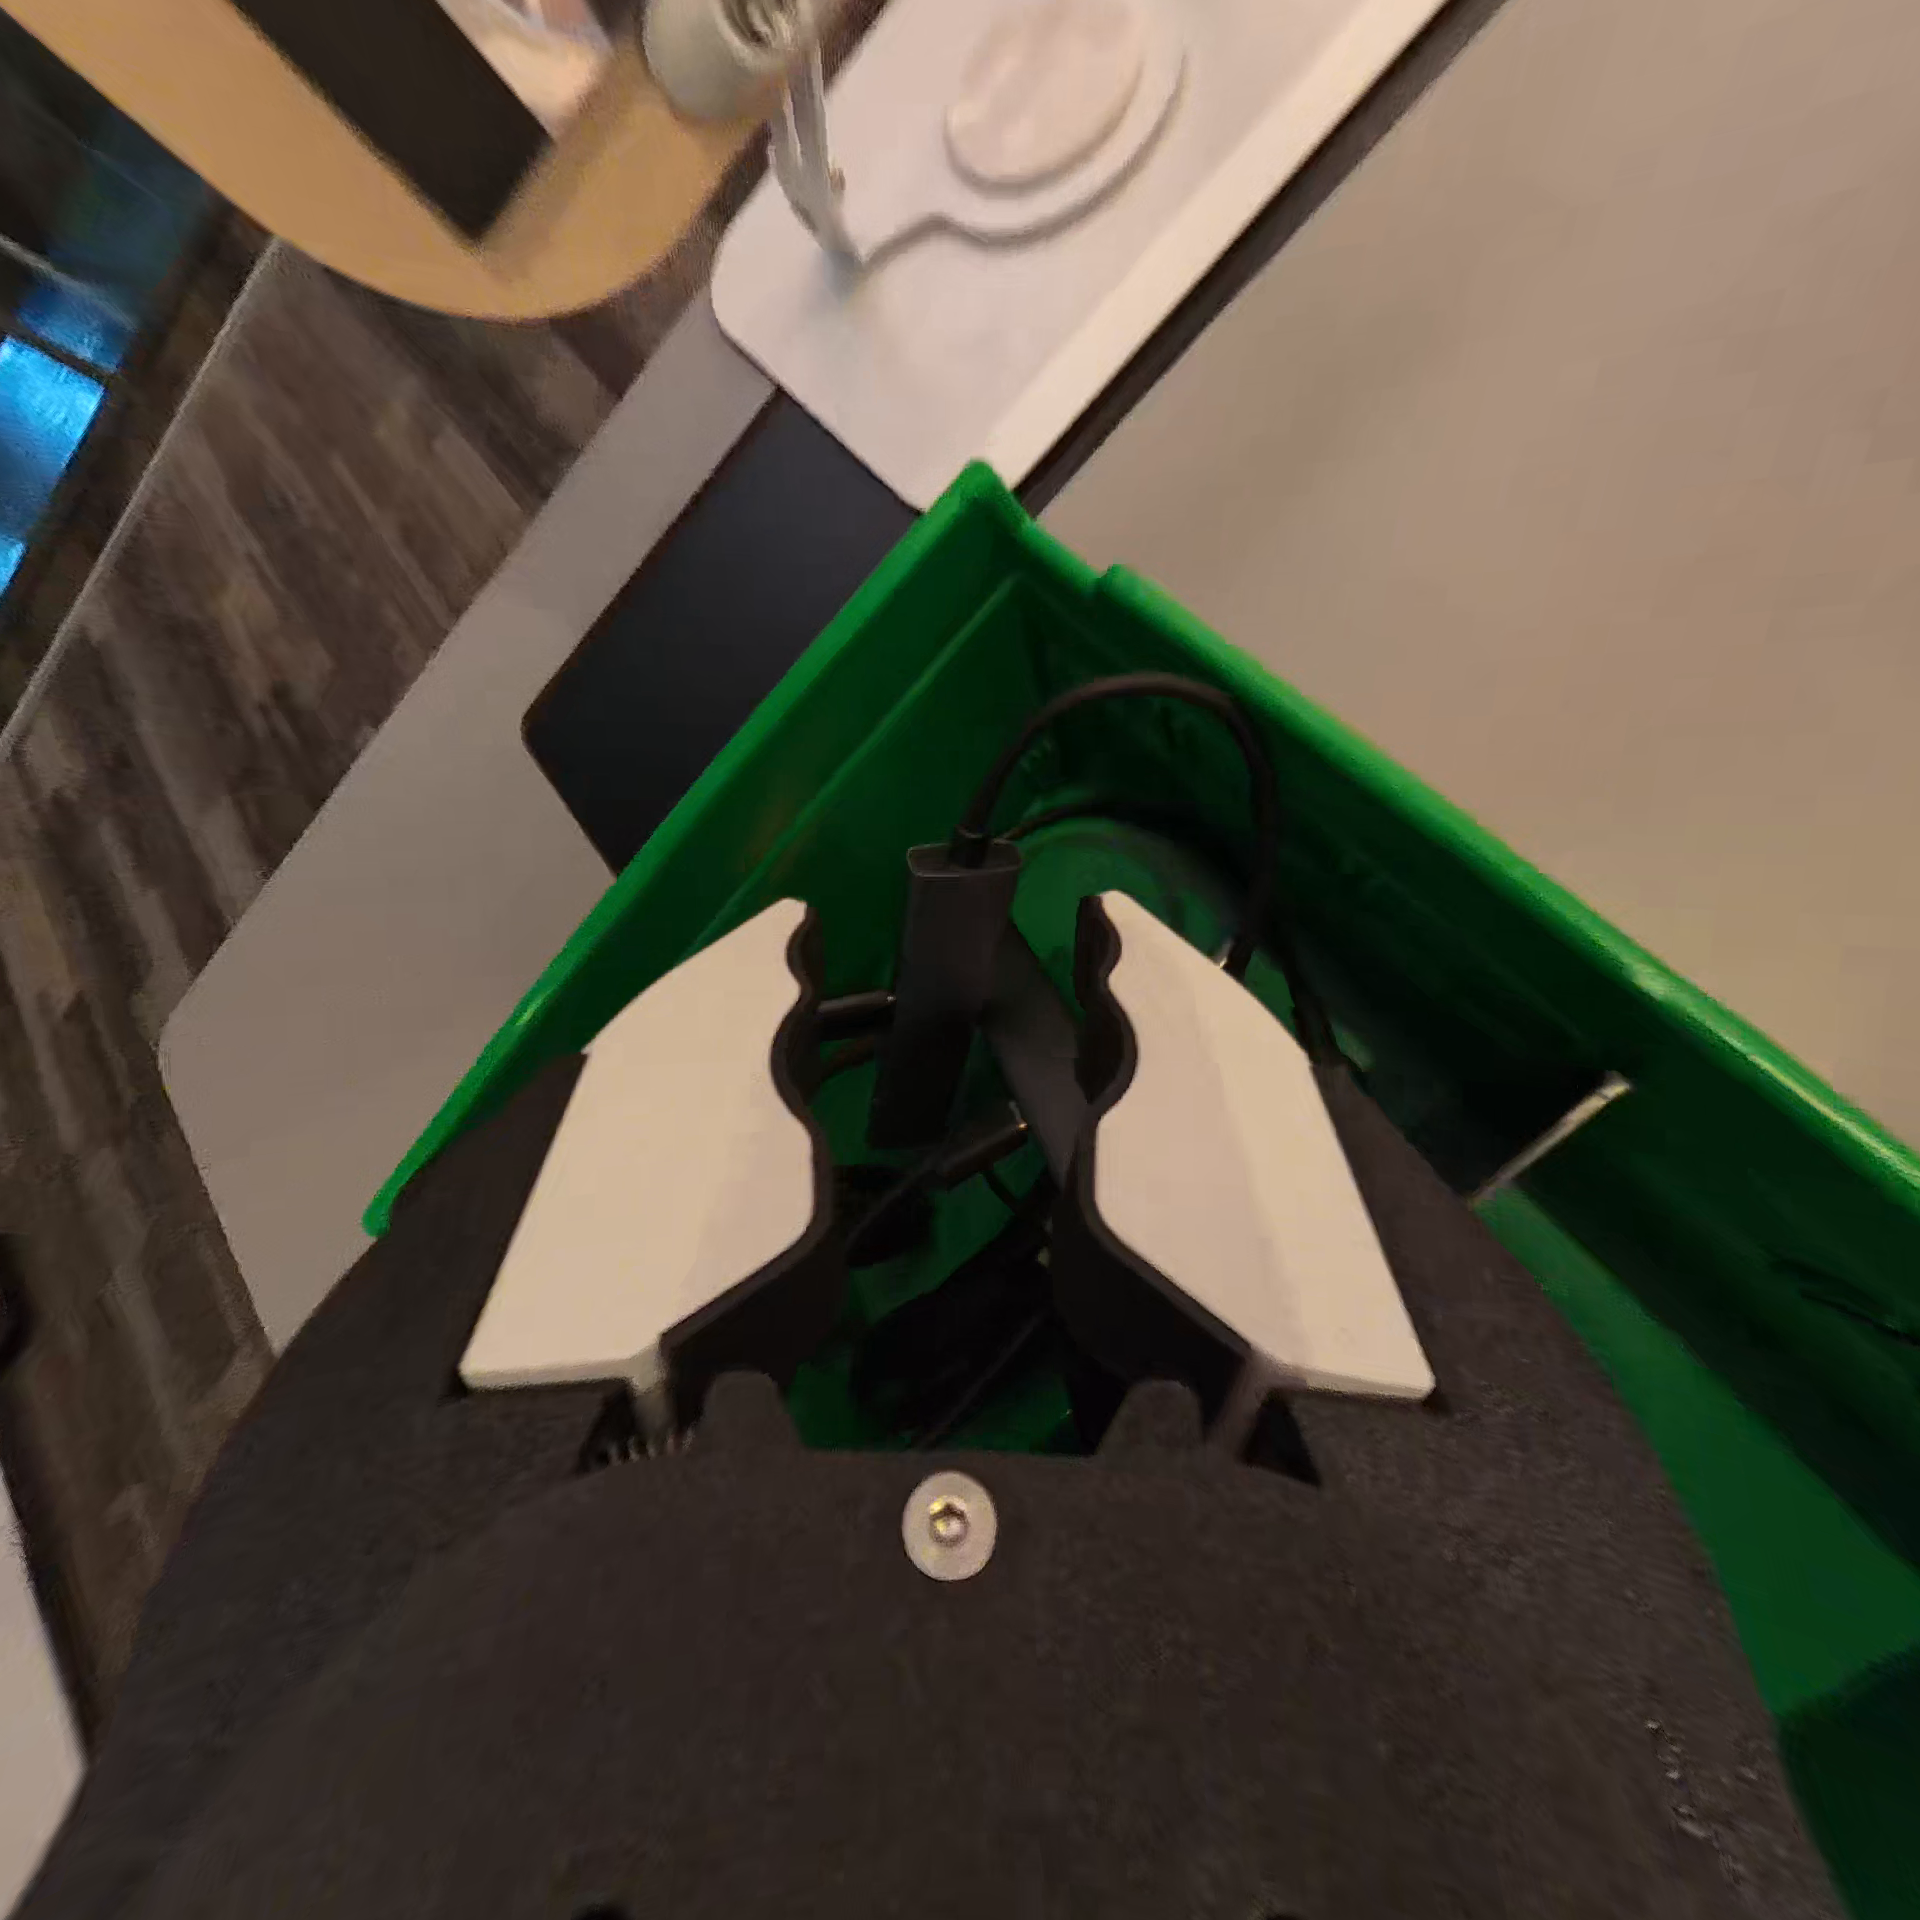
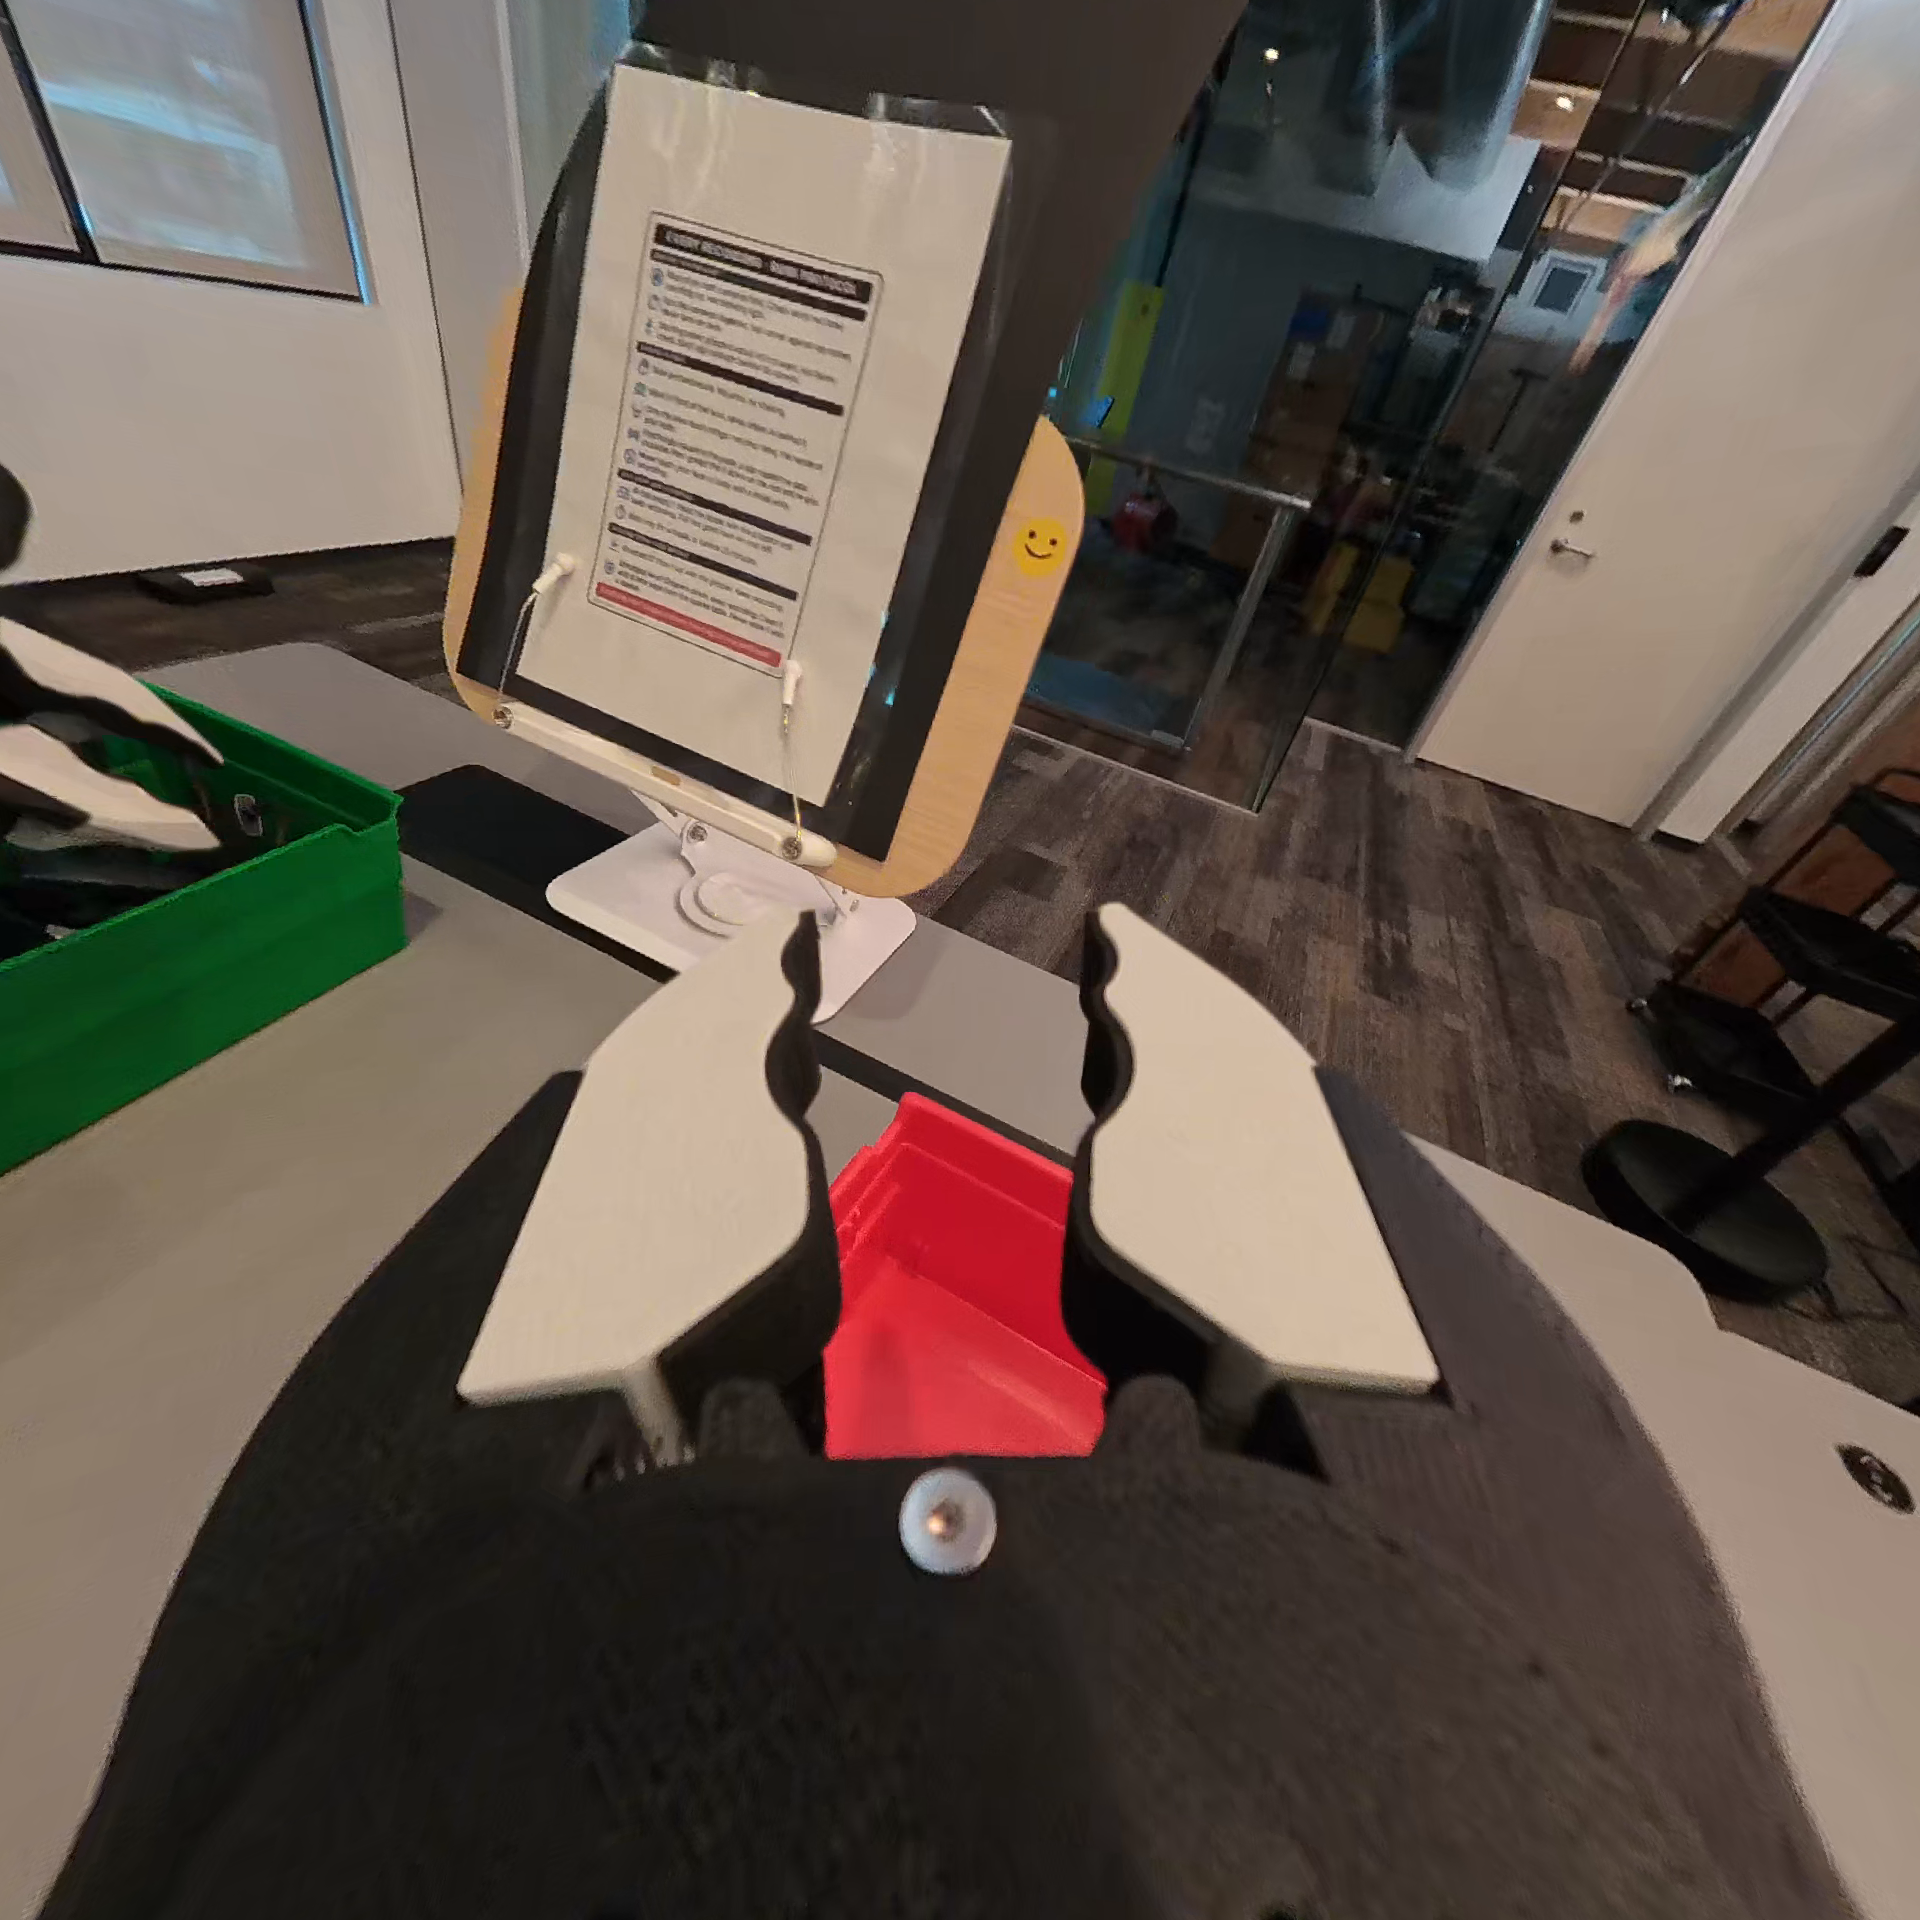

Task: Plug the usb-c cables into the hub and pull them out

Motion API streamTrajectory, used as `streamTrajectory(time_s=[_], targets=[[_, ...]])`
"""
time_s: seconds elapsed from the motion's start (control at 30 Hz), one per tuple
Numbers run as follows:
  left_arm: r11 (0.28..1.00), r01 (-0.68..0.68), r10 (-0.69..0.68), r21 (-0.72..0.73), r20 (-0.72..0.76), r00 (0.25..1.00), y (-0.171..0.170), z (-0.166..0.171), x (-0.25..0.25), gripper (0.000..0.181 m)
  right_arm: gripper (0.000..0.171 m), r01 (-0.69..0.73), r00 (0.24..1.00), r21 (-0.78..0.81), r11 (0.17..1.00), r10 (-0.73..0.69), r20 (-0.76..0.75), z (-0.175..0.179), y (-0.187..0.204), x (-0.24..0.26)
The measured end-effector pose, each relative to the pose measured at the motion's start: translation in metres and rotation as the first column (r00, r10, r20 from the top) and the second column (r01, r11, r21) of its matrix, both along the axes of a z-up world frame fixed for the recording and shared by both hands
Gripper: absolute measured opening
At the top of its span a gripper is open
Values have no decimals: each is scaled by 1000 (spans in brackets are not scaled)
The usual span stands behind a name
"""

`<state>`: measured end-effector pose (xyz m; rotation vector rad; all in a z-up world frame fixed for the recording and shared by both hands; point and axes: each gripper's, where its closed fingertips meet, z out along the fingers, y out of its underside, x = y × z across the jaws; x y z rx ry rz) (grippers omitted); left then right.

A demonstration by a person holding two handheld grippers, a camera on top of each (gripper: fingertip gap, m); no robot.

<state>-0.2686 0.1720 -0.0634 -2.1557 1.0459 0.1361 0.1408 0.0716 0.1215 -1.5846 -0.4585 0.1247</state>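
My left gripper point(image 1: 945, 914) is open and reaches down into a green bin point(image 1: 1403, 831). A dark slim hub point(image 1: 930, 997) stands tilted between its fingers with a gap on each side. A thin black cable point(image 1: 1132, 691) is plugged into the hub's far end and loops away. A second dark bar point(image 1: 1039, 1049) leans by the right finger. More black cables point(image 1: 966, 1164) lie tangled below. My right gripper point(image 2: 951, 925) is open and empty above a red bin point(image 2: 956, 1247). The left gripper point(image 2: 114, 769) shows far left in the right wrist view, over the green bin point(image 2: 208, 966).
A document stand point(image 2: 758, 447) with a printed sheet stands on a white base point(image 2: 717, 904) at the grey table's point(image 2: 260, 1195) far edge. A black pad point(image 2: 488, 821) lies beside the green bin. A black cart point(image 2: 1787, 1029) stands on the floor to the right. Tip to tip, the grippers are about 45 centimeters apart.
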Motion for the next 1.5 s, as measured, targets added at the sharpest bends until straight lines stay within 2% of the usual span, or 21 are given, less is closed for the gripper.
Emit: streamTrajectory(time_s=[0.17,0.27,0.37,0.5,0.63,0.77,0.93,1.07,1.13,1.2,1.3,1.37,1.4,1.5], targets=[[998,-9,5,-55,-76,997,9,-21,5,42,49,-23,997,-24,999,21,-69,-1,2,4],[994,-80,67,-77,-158,985,13,-31,-5,25,49,-6,999,-40,999,4,-37,-5,3,6],[993,-100,90,-57,-150,985,13,-24,-7,25,48,16,1000,-44,999,-16,14,-8,3,6],[990,-135,136,40,-23,990,1,28,-12,24,48,9,999,-37,999,-7,53,-8,3,-3],[955,-208,151,212,253,956,-23,112,-17,23,48,-22,994,-26,999,24,104,-9,6,-22],[910,-217,-15,354,549,836,-61,188,-13,23,48,-54,984,-41,998,60,165,-17,11,-45],[905,-143,-220,402,726,652,-104,236,6,23,47,-161,966,-14,987,161,204,-19,12,-89],[922,56,-372,383,835,407,-140,260,42,23,47,-319,929,95,943,291,231,-12,-1,-147],[905,170,-424,390,866,266,-161,272,62,22,48,-423,892,186,887,372,256,-2,-21,-182],[872,268,-460,409,872,165,-181,282,82,22,48,-526,847,270,806,467,256,9,-48,-214],[831,350,-498,433,859,119,-201,286,111,22,45,-606,792,378,700,574,208,27,-83,-240],[823,376,-497,426,860,115,-205,283,127,22,42,-611,780,430,665,599,182,37,-97,-245],[822,390,-491,415,863,117,-206,281,134,22,40,-603,782,453,656,599,173,40,-101,-244],[816,423,-478,394,871,111,-207,276,148,22,31,-518,841,479,708,524,135,45,-90,-233]])
